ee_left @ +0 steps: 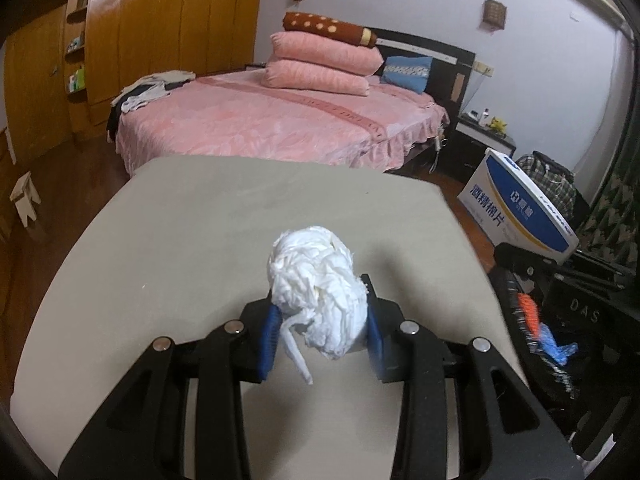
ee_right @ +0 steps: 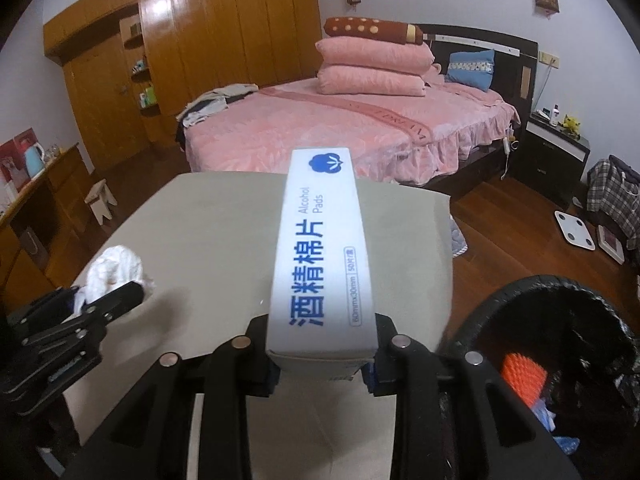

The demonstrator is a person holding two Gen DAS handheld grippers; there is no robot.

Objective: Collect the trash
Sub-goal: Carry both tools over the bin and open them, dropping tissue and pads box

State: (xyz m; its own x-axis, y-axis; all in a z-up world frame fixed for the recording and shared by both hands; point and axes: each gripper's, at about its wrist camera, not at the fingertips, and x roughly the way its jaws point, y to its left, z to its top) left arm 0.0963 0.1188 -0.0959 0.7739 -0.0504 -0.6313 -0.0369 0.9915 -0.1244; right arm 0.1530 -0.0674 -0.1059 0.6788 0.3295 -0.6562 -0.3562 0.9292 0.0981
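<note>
My left gripper (ee_left: 322, 320) is shut on a crumpled white tissue wad (ee_left: 318, 280) and holds it above the beige table (ee_left: 180, 240). The wad also shows in the right wrist view (ee_right: 116, 270), at the left, in the left gripper (ee_right: 106, 300). My right gripper (ee_right: 322, 354) is shut on a white alcohol pads box (ee_right: 322, 264) with blue lettering, held lengthwise above the table (ee_right: 208, 240). The box shows in the left wrist view (ee_left: 516, 204) at the right. A black-lined trash bin (ee_right: 560, 344) stands at the lower right with orange and blue trash inside; it also shows in the left wrist view (ee_left: 560, 332).
A pink bed (ee_right: 352, 128) with stacked pillows lies beyond the table. Wooden wardrobes (ee_left: 160, 32) line the left wall. A small white stool (ee_right: 100, 200) stands left of the table. A nightstand (ee_right: 556, 148), a plaid bag (ee_right: 616, 196) and a white scale (ee_right: 576, 230) are at the right.
</note>
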